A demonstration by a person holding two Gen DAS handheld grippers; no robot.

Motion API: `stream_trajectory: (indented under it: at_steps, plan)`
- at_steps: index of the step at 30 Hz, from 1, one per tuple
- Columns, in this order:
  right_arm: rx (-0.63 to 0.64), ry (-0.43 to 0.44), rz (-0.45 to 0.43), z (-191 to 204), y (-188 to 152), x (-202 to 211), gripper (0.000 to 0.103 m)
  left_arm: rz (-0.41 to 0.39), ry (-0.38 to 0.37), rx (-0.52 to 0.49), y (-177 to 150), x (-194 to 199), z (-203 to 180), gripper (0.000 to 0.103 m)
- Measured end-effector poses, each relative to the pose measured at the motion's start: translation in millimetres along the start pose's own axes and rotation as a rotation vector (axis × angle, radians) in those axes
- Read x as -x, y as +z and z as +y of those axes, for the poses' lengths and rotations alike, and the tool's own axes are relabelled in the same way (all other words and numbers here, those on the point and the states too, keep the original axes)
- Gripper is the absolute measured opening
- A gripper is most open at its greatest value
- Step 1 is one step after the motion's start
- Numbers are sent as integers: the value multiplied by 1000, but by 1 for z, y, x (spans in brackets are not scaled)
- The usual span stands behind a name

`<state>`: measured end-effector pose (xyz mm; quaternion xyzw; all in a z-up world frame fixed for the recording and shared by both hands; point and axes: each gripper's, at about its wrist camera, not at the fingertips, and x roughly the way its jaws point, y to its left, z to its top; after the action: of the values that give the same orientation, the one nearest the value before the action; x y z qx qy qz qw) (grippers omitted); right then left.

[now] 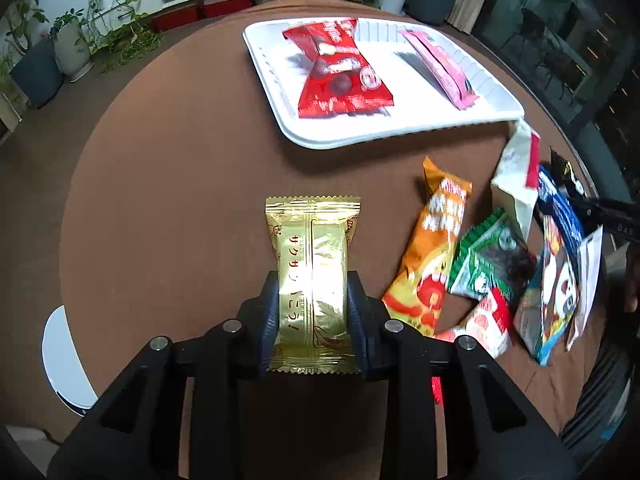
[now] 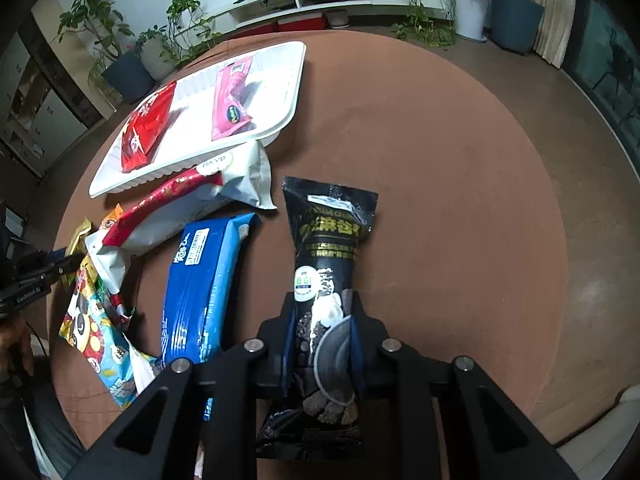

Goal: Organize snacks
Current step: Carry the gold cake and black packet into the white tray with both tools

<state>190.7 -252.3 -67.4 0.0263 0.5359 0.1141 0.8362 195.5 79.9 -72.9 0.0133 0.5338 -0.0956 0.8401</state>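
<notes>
My left gripper (image 1: 313,312) is shut on a gold snack pack (image 1: 312,276), its pads pressing the pack's two long sides above the brown table. My right gripper (image 2: 322,344) is shut on a tall black snack bag (image 2: 328,280), squeezed at its middle. A white tray (image 1: 344,136) lies at the far side of the table; it holds a red packet (image 1: 340,76) and a pink bar (image 1: 440,68). The same tray (image 2: 280,120) shows at the upper left in the right wrist view.
Loose snacks lie in a heap: an orange bag (image 1: 432,248), a green packet (image 1: 488,256), a white bag (image 2: 224,188), a blue pack (image 2: 204,284) and a panda-printed bag (image 2: 92,320). A white chair (image 1: 64,360) stands by the table's edge. Potted plants and a low shelf stand behind.
</notes>
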Motion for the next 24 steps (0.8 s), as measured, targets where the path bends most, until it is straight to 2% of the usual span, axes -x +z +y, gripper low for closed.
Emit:
stream_trajectory:
  at_steps: [12, 17, 20, 24]
  plan:
    - [45, 18, 21, -1, -2, 9, 22, 1, -10, -57, -6, 15, -8, 29]
    - [90, -7, 32, -8, 4, 21, 22, 8, -22, -101, -7, 31, -14, 29]
    - [94, -46, 23, -22, 16, 31, 22, -15, -9, -116, 2, 48, -10, 29]
    - [92, -82, 12, -37, 38, 40, 22, -63, -1, -83, 28, 68, 6, 29]
